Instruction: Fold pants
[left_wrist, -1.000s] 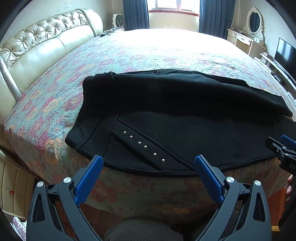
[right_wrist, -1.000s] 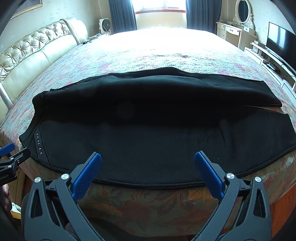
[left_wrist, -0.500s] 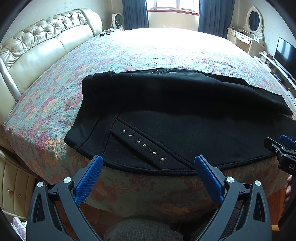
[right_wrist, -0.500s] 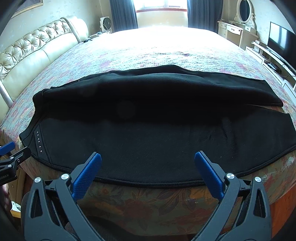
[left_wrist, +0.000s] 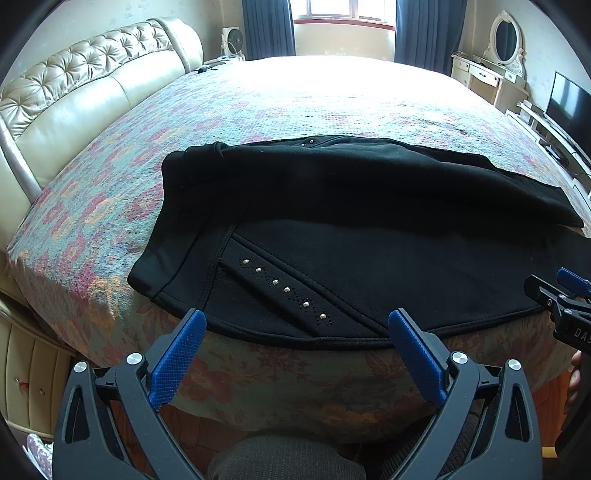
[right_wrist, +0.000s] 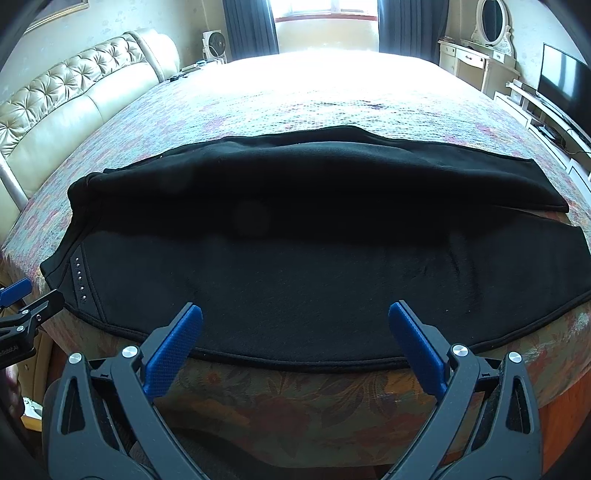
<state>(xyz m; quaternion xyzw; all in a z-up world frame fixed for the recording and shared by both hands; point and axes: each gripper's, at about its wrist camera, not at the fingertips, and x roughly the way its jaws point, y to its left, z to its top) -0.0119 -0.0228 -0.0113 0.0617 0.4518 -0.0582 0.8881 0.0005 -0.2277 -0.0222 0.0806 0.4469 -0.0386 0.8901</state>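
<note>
Black pants (left_wrist: 332, 229) lie flat across the near edge of the bed, waistband to the left, legs running right; they also fill the right wrist view (right_wrist: 314, 251). A studded pocket strip (left_wrist: 284, 290) sits near the front hem. One leg lies folded over the other along the far side. My left gripper (left_wrist: 295, 325) is open and empty, just short of the near hem by the pocket. My right gripper (right_wrist: 295, 321) is open and empty at the near hem, mid-leg. Each gripper shows at the edge of the other's view.
The bed (left_wrist: 295, 96) has a floral quilt and a tufted cream headboard (left_wrist: 74, 96) on the left. A dresser with mirror (left_wrist: 495, 62) and a TV (left_wrist: 569, 103) stand at the right. A window with dark curtains is at the back. A knee shows below the left gripper.
Both grippers have edged slightly toward the near hem of the pants. The pants have not moved.
</note>
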